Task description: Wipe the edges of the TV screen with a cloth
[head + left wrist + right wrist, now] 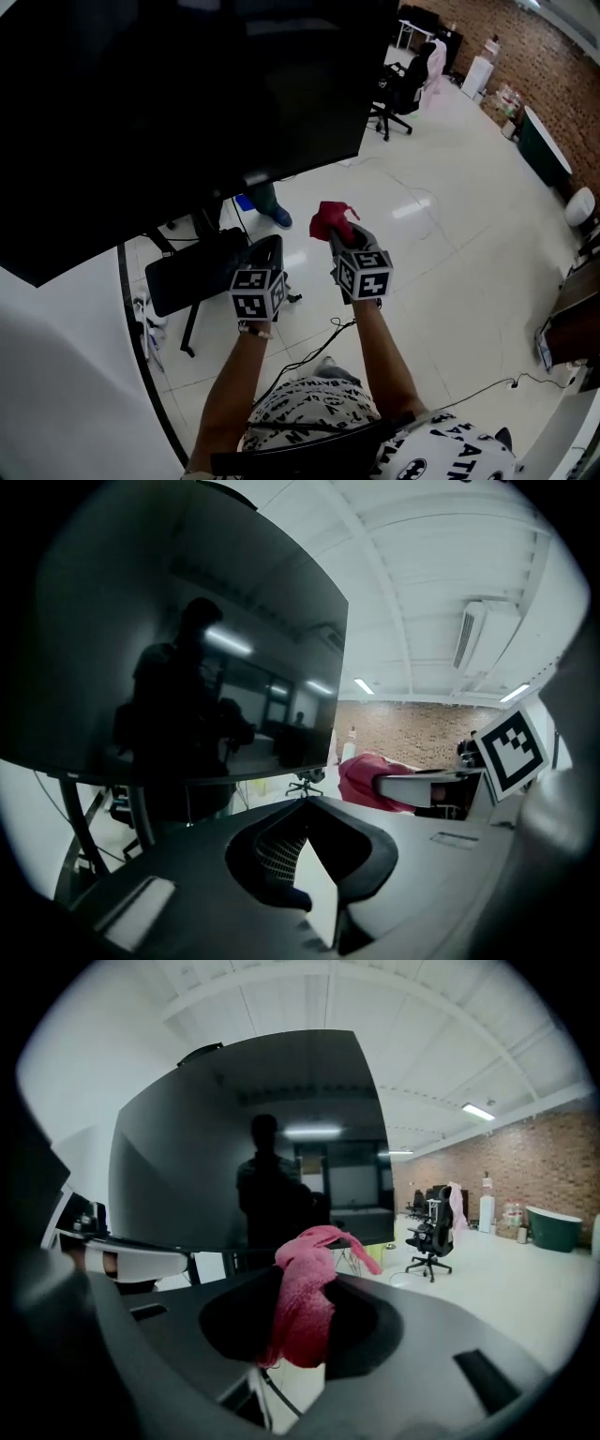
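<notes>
The TV screen (pixel 187 103) fills the upper left of the head view, dark and tilted, and both tongs are held out below its lower edge, clear of the glass. The right tongs (pixel 305 1283) are closed tight on a bunched pink-red cloth (pixel 302 1307). The cloth pokes up past the tips and hangs in a fold beneath them. It sits near the screen's lower right corner, touching neither screen nor frame. The left tongs (pixel 307 801) are closed tip to tip with nothing between them, just beside the right pair and at about the same height.

Directly under the screen, ahead of the left tongs, a black tray-like part of the TV stand (pixel 192 272) juts out on dark legs. Beyond it, what looks like a leg and a blue shoe (pixel 272 214) shows below the screen's edge, though that view is too small to be sure. Thin cables (pixel 309 352) trail across the pale tiled floor (pixel 441 281) below the forearms. Farther off, well apart from the screen, a black office chair (pixel 403 84) stands before a brick wall (pixel 525 47).
</notes>
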A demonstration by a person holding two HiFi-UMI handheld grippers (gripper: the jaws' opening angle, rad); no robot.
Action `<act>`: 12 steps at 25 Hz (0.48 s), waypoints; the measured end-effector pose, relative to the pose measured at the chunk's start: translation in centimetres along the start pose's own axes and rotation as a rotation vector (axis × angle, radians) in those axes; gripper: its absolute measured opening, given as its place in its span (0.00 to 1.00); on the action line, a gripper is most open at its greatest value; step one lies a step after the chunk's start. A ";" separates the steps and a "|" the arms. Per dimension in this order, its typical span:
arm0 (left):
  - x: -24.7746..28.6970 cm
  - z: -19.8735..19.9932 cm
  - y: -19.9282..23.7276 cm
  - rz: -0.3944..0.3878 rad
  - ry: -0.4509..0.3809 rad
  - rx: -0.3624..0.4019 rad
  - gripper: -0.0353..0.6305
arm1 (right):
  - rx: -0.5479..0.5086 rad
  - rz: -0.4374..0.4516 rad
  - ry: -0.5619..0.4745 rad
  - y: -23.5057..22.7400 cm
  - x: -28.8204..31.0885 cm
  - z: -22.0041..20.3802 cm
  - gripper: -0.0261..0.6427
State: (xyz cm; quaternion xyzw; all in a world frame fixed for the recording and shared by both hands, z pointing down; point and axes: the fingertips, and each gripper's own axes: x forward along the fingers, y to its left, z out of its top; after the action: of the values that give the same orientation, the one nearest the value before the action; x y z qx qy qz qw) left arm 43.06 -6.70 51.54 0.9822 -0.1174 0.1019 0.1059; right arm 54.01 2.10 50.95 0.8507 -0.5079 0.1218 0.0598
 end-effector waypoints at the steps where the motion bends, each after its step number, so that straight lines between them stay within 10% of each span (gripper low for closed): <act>1: 1.3 0.3 -0.7 -0.010 0.000 0.004 0.03 | 0.001 -0.025 -0.007 -1.6 0.5 0.2 0.23; 12: 13.1 3.8 -6.1 -0.010 0.005 0.004 0.03 | -0.027 -0.181 0.021 -15.5 8.5 2.4 0.23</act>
State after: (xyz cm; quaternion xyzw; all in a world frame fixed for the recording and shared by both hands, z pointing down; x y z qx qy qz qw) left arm 57.71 -4.50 49.71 0.9826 -0.1121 0.1042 0.1049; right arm 71.85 1.73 51.22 0.8908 -0.4300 0.1181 0.0873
